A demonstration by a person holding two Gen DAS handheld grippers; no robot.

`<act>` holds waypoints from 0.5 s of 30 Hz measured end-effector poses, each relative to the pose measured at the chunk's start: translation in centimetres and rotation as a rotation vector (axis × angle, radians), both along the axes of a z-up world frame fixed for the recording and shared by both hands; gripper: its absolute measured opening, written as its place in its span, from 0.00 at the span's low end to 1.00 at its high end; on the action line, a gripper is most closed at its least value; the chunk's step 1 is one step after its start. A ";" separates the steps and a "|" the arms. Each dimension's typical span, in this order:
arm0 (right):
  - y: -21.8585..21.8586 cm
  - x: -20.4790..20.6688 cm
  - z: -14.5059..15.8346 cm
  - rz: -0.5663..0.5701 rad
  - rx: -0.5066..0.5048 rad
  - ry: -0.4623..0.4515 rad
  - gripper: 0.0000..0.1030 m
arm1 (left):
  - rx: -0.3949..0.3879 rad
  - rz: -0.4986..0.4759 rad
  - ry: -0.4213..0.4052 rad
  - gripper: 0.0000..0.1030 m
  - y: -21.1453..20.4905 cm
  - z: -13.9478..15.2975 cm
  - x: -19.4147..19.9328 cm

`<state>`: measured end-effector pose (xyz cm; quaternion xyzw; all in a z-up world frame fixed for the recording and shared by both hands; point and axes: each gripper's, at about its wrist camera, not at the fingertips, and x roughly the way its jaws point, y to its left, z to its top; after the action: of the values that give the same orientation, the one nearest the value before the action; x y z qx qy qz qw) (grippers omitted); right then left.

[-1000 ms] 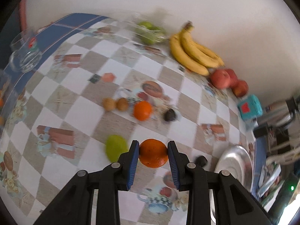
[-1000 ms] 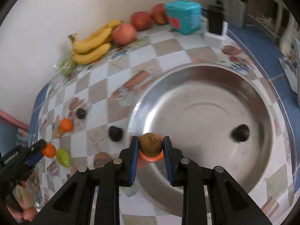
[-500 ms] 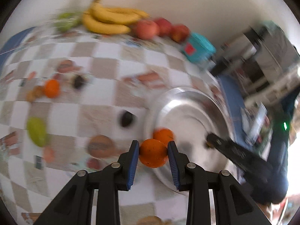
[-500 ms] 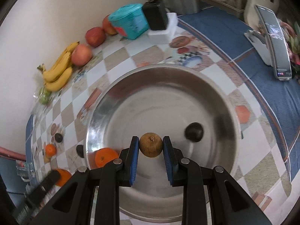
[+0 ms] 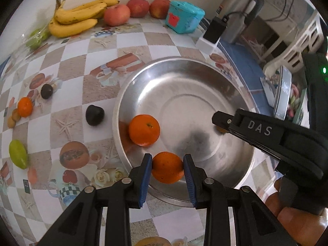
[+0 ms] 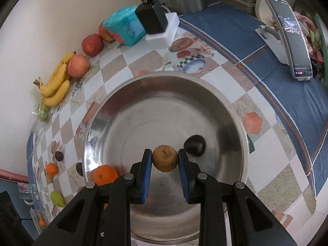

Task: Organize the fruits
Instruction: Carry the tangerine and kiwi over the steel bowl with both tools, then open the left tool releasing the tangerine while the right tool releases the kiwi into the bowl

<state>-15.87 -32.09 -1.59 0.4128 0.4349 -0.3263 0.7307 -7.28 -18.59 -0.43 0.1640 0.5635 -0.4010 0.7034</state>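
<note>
My left gripper (image 5: pixel 167 170) is shut on an orange (image 5: pixel 167 170), held over the near rim of a steel bowl (image 5: pixel 184 94). Another orange (image 5: pixel 144 130) lies inside the bowl at its left. My right gripper (image 6: pixel 164 158) is shut on a small brown round fruit (image 6: pixel 165 158) above the bowl (image 6: pixel 164 106), where a dark fruit (image 6: pixel 194 145) and the orange (image 6: pixel 105 174) rest. In the left wrist view the right gripper's black body reaches in from the right over the bowl.
Bananas (image 5: pixel 78 18), apples (image 5: pixel 116 14) and a teal box (image 5: pixel 184 17) line the wall. Loose on the checked cloth lie dark fruits (image 5: pixel 94 114), a small orange (image 5: pixel 25 106) and a green fruit (image 5: pixel 18 153). A phone on a stand (image 6: pixel 291 30) is at the right.
My left gripper carried its orange rightward from the loose fruit to the bowl's near rim. My right gripper moved with the brown fruit from the bowl's left edge toward its middle.
</note>
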 end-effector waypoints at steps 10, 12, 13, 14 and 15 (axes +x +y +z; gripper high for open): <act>0.1 0.5 -0.7 0.021 0.029 0.014 0.27 | 0.011 -0.032 -0.028 0.33 -0.4 -0.1 -0.5; 0.1 0.5 -0.7 0.020 0.035 0.014 0.29 | 0.010 -0.029 -0.022 0.33 -0.4 -0.1 -0.4; 0.1 0.5 -0.8 0.019 0.035 0.016 0.31 | 0.010 -0.027 -0.020 0.33 -0.4 -0.1 -0.3; 0.1 0.6 -0.8 0.018 0.033 0.019 0.35 | 0.009 -0.024 -0.016 0.33 -0.4 -0.1 -0.2; 0.1 0.6 -0.8 0.017 0.030 0.022 0.35 | 0.008 -0.020 -0.012 0.33 -0.3 -0.1 -0.1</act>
<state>-15.29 -32.03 -2.36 0.4163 0.4512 -0.3182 0.7224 -7.42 -18.91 -0.54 0.1751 0.5590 -0.4048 0.7021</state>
